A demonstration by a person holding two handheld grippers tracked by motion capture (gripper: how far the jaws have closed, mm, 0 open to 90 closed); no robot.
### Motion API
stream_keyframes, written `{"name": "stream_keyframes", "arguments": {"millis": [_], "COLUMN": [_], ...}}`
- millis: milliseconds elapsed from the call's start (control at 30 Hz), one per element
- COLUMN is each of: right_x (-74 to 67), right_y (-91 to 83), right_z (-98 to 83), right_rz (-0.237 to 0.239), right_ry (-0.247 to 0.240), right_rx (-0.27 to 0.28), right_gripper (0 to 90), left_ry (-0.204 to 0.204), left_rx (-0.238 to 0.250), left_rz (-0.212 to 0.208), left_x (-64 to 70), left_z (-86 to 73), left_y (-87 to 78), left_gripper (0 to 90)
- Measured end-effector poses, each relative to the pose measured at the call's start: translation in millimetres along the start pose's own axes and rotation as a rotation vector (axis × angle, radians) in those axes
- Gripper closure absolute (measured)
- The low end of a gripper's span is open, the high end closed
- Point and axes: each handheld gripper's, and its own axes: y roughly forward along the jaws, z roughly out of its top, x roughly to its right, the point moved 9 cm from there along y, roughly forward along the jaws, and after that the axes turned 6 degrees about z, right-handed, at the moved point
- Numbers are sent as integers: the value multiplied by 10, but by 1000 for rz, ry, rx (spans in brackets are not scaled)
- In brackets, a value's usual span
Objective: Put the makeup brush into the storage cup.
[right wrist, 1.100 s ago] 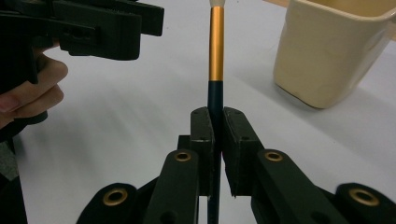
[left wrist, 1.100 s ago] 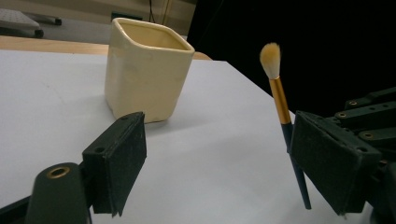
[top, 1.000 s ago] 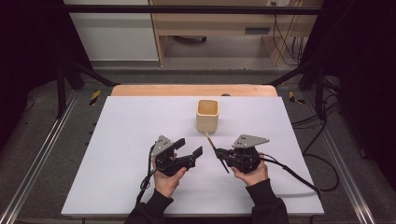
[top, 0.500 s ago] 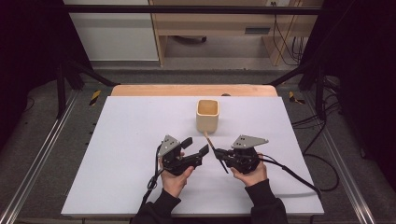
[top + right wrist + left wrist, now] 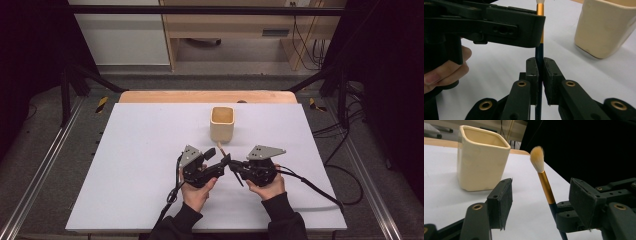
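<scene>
Between the left gripper point(image 5: 220, 164)'s parted jaws, which have just been closing, the brush point(image 5: 546, 187) stands untouched, its long axis rising toward twelve o'clock. The right gripper point(image 5: 235, 169) clamps its dark handle. The cup point(image 5: 222, 124) sits near at twelve, on open tabletop point(image 5: 135, 150).

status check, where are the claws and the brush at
Right claw shut on makeup brush, bristles up. Left claw closing around its gold ferrule, pads not touching. Cream cup beyond, path clear.
</scene>
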Motion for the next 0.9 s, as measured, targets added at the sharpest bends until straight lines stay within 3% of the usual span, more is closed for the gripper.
{"name": "stream_keyframes", "arguments": {"millis": [900], "right_x": [-29], "right_y": [14], "right_z": [-1], "right_rz": [14], "right_ry": [-4], "right_rx": [2], "right_gripper": [833], "left_ry": [-71], "left_rx": [-28], "left_rz": [3], "left_x": [62], "left_z": [-55], "left_y": [58], "left_gripper": [660]}}
